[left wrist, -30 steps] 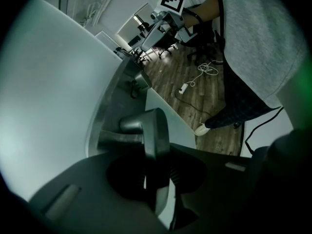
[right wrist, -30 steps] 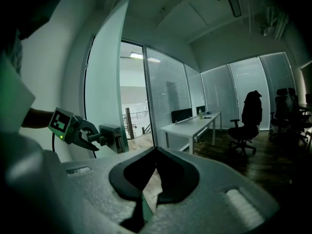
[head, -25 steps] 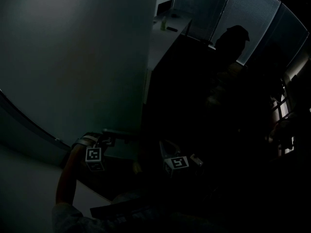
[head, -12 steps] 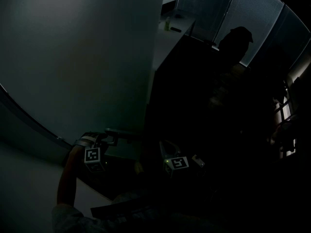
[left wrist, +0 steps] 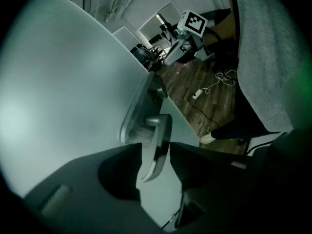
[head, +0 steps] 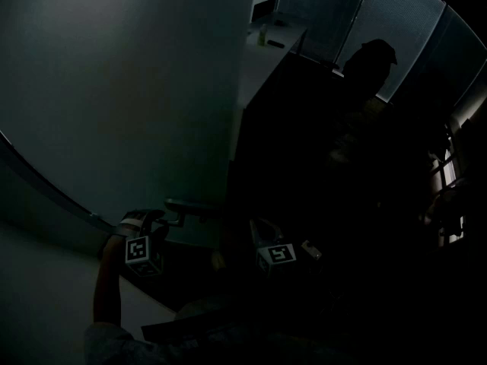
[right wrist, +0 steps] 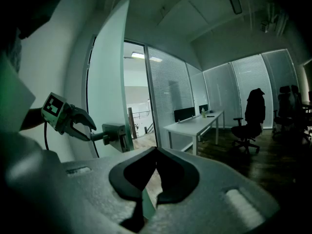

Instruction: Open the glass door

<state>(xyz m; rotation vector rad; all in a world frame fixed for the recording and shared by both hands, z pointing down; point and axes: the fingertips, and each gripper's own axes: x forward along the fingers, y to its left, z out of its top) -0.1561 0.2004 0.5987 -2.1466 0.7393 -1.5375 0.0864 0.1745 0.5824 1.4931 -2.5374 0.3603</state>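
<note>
- Dim office, seen from the head view: the frosted glass door [head: 137, 90] fills the left half, and a desk [head: 266, 48] stands beyond its edge. The door handle [head: 186, 206] is at the lower middle. The left gripper [head: 161, 217] is at the handle's outer end, its marker cube a little lower in the picture than a second ago. The right gripper [head: 262, 238] is held well apart from the door.
- Left gripper view: the handle's lever [left wrist: 157, 147] lies between the left tongs, which are spread wide and have just been opening. No firm squeeze on the lever is seen. Wooden floor [left wrist: 204, 96] shows past the door's edge.
- Right gripper view: the right tongs [right wrist: 156, 152] are pressed together with nothing between them. The door [right wrist: 105, 82] stands swung away from its frame, with a bright passage visible beyond.
- The grip on the handle appears to have been let go, so the door is probably open far enough already.
</note>
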